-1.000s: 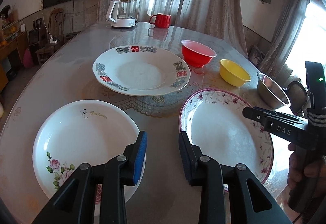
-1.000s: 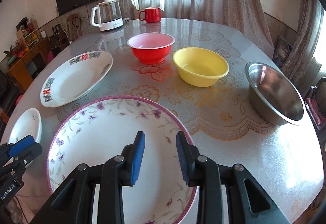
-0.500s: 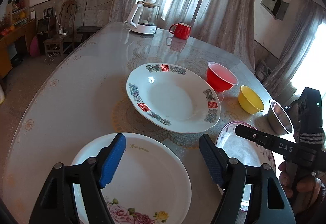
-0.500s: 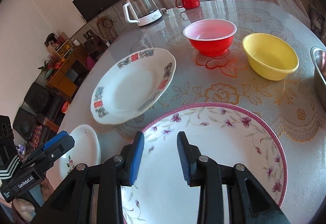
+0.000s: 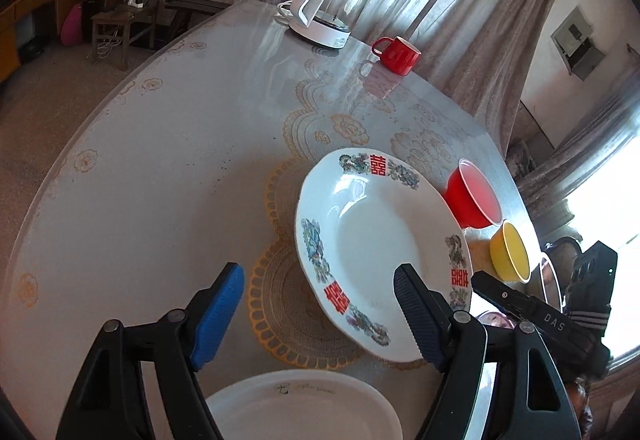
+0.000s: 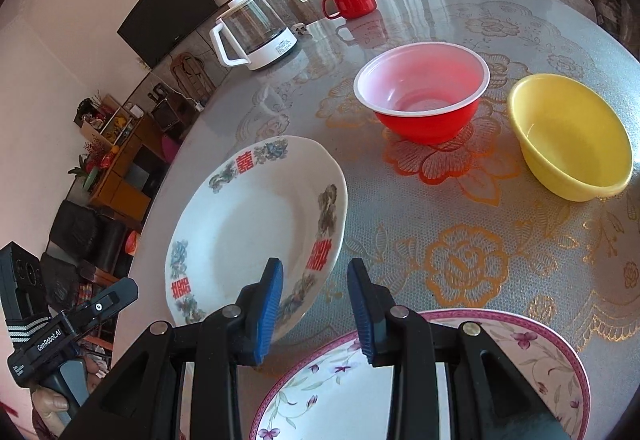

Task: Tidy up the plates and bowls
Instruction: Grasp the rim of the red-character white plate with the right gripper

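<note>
The left gripper (image 5: 318, 314) hangs wide apart above the plain white plate (image 5: 304, 406) at the near edge of the glass-topped round table (image 5: 160, 168). The right gripper (image 6: 314, 310), fingers parted and empty, hovers over the purple-rimmed floral plate (image 6: 532, 352). Beyond sit the white plate with red characters (image 6: 256, 228), red plastic bowl (image 6: 424, 96) and yellow bowl (image 6: 572, 136).

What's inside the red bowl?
The red bowl looks empty: only its pale pink inside and bare bottom show. The table under it is covered.
</note>
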Demonstrator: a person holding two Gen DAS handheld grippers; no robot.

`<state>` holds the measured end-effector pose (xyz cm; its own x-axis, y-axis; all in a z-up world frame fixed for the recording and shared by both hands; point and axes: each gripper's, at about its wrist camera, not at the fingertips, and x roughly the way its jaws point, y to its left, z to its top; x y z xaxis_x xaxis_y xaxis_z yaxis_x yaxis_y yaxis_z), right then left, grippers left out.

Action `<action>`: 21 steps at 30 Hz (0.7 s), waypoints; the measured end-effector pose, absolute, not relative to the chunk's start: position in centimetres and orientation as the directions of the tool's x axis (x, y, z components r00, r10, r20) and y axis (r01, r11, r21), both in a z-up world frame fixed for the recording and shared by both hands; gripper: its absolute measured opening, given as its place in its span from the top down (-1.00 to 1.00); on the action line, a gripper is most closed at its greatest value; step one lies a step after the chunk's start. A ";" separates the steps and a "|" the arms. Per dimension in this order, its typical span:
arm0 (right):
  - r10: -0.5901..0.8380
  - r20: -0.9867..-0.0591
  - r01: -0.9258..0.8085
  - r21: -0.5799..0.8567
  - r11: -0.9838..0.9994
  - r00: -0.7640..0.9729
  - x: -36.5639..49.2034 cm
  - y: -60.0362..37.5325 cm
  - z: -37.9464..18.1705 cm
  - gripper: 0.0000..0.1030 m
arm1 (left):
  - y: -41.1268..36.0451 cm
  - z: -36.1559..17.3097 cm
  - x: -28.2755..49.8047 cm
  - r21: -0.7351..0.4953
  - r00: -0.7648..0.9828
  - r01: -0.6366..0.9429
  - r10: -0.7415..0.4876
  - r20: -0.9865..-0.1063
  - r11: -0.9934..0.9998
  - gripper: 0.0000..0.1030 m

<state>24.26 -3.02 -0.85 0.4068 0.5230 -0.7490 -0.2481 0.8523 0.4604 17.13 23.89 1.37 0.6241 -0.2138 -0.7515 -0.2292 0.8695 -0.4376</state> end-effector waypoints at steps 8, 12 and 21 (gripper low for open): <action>0.570 -0.737 -0.195 0.538 0.820 0.363 27.0 -2.9 -2.6 0.37 | 25.5 -0.1 21.2 -0.486 0.575 -0.239 -0.280 -0.769 0.841 -0.71; 0.564 -0.744 -0.205 0.527 0.825 0.359 27.5 -2.3 -3.1 0.51 | 25.6 -0.3 22.6 -0.452 0.570 -0.263 -0.241 -0.786 0.852 -0.67; 0.570 -0.752 -0.232 0.521 0.821 0.329 28.3 -1.6 -4.0 0.70 | 24.8 -1.8 24.6 -0.427 0.525 -0.251 -0.248 -0.814 0.869 0.48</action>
<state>28.28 -1.63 -3.97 0.3293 0.5705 -0.7524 -0.2320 0.8213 0.5212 24.57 24.77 -1.80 0.5253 -0.2480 -0.8140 -0.2508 0.8690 -0.4266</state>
